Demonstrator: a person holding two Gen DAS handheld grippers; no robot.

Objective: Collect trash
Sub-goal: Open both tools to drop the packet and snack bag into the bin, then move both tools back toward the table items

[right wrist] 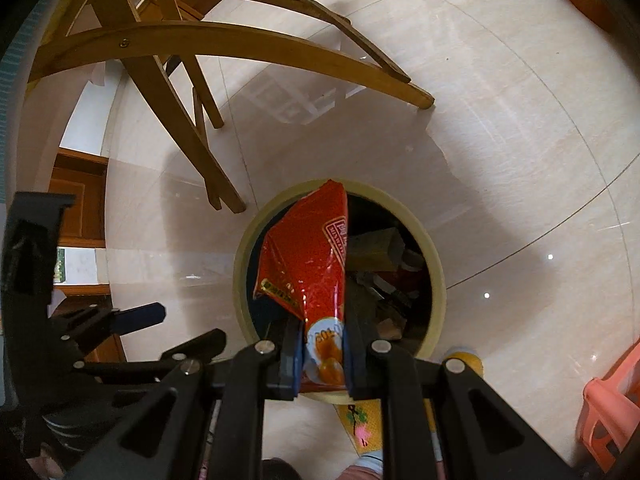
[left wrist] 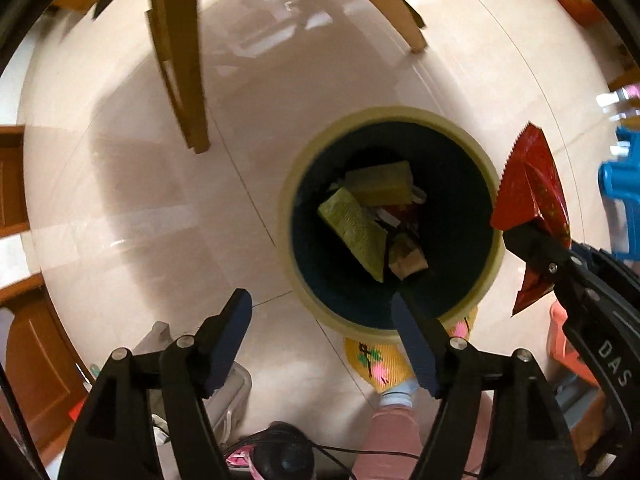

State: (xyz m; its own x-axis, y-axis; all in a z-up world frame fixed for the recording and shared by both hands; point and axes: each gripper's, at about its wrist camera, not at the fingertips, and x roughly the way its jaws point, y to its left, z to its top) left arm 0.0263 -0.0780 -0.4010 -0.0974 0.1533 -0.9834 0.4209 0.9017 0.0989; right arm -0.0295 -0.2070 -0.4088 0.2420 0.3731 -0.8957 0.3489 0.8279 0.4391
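Observation:
A round bin (left wrist: 289,204) with a cream rim and a dark inside stands on the tiled floor. Inside lie a green packet (left wrist: 354,228), a yellowish box (left wrist: 380,184) and other wrappers. My left gripper (left wrist: 320,312) points straight down at the bin's near edge, jaws open and empty. My right gripper (left wrist: 536,240) is shut on a red snack bag (left wrist: 528,184) beside the bin's right rim. In the right wrist view the red snack bag (right wrist: 312,264) hangs over the bin (right wrist: 240,264), pinched at its lower end by my right gripper (right wrist: 322,344). The left gripper (right wrist: 176,332) shows at left.
Wooden chair legs (left wrist: 180,60) (right wrist: 168,92) stand just beyond the bin. A person's foot in a yellow slipper (left wrist: 376,360) touches the bin's near side. A pink plastic basket (right wrist: 612,412) sits at right, a blue object (left wrist: 624,184) at far right, wooden cabinets at left.

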